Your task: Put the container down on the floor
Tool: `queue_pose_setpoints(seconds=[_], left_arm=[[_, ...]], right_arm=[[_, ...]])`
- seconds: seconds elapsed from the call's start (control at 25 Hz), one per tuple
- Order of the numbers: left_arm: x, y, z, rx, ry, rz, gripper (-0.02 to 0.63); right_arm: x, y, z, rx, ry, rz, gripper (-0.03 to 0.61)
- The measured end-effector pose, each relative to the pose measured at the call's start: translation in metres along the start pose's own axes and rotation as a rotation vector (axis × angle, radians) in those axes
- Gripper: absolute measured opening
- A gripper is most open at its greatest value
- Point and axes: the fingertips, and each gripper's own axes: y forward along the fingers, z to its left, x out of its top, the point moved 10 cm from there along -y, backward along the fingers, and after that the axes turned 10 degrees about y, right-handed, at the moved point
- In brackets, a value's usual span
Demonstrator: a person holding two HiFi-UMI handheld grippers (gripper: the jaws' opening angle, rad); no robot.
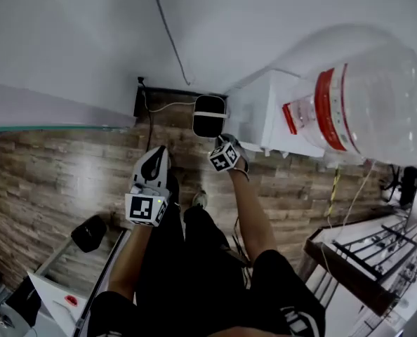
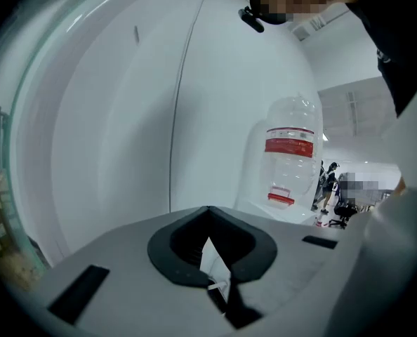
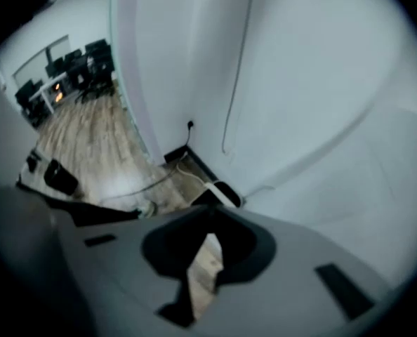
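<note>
The left gripper (image 2: 214,262) is seen with its jaws almost together, only a thin slit left between them, and nothing is held; white wall shows through the slit. The right gripper (image 3: 205,258) is set the same way, its jaws nearly closed on nothing, with wooden boards seen through the gap. In the head view both grippers are held out above the person's dark-clad legs at the centre of the frame, and neither touches the container (image 1: 209,116). This is a small white box with a black rim, found just above centre, standing on the floor (image 1: 68,167) at the foot of the wall (image 1: 89,34). The task is therefore judged done: the container is down and free of both grippers, and nothing more appears to be left. The floor is laid in brown wood planks. A thin cable (image 1: 168,30) is run down the white wall at upper centre. At upper right a large clear water bottle (image 1: 373,107) with a red band is seated on a white cabinet (image 1: 265,111), just beside the container
</note>
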Motion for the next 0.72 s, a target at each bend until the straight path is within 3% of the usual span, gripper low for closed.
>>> queue_pose_setpoints(seconds=[0.24,0.44,0.6,0.72], left_arm=[[0.044,-0.062,-0.065,0.031,0.046,-0.029,0.031],[0.066,-0.100,-0.107,0.047,0.067,-0.028,0.031],[0.082,-0.123,-0.128,0.058,0.064,-0.016,0.031],[0.095,-0.137,-0.143,0.049,0.134,-0.017,0.031]], right_arm=[[-0.050,-0.106,0.011,0.101,0.288,-0.118,0.040],[-0.084,-0.177,0.001,0.154,0.537,-0.311,0.038],[-0.095,-0.239,-0.004,0.176,0.615,-0.435,0.035],[-0.104,-0.281,0.000,0.189,0.662,-0.531,0.034]])
